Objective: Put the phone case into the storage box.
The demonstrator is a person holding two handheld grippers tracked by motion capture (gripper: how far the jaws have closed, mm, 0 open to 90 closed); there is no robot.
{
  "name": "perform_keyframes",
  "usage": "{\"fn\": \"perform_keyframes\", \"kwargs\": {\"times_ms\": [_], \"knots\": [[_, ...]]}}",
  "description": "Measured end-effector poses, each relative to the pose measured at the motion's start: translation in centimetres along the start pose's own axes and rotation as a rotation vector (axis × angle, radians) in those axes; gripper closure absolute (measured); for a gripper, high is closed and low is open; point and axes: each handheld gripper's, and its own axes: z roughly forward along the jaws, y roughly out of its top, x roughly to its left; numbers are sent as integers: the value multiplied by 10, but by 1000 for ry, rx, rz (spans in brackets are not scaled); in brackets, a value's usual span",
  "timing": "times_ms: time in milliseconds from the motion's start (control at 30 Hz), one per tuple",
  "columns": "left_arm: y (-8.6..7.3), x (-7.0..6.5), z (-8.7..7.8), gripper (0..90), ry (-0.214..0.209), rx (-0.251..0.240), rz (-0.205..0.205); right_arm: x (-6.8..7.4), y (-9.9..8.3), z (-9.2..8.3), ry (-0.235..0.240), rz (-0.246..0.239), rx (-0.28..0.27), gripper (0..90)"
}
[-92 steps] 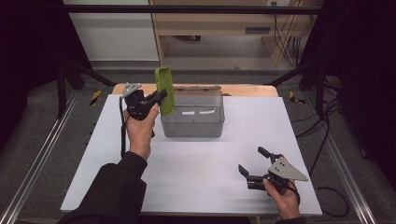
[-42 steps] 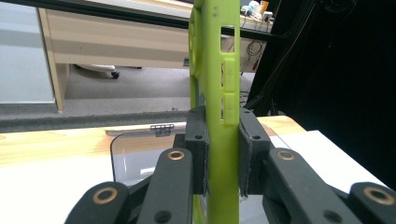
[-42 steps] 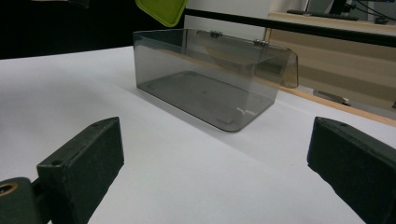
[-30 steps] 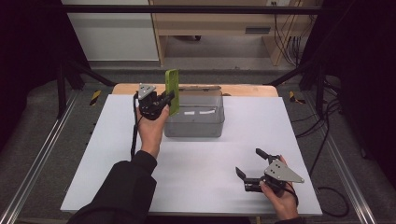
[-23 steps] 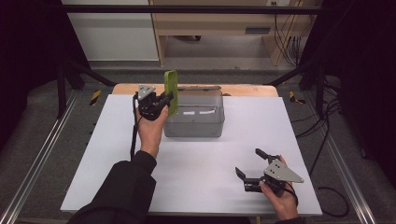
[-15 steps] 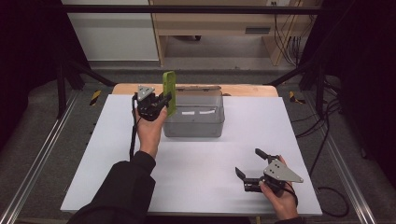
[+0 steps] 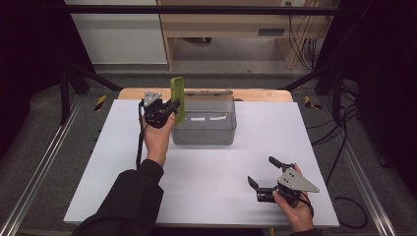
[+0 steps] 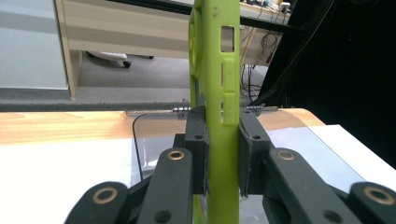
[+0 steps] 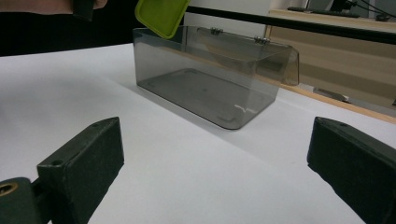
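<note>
1. A white surface [image 7: 196, 187] sits in a dark room.
2. A clear grey box [image 7: 204, 123] stands on it, lid open.
3. The left gripper [image 7: 169, 109] squeezes a green phone case [image 7: 177, 98] upright over the box's left end.
4. The right gripper [image 7: 263, 174] rests low, jaws wide apart, holding nothing.

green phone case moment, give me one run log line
left gripper: shut on green phone case, upright above clear box | right gripper: open, idle
</note>
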Motion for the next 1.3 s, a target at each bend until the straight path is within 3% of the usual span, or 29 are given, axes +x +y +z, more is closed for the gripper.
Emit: {"fn": "perform_keyframes", "kwargs": {"times_ms": [1300], "knots": [[-6, 7, 3, 771, 27, 9, 10, 1, 0, 1, 13, 3, 23, 38]]}}
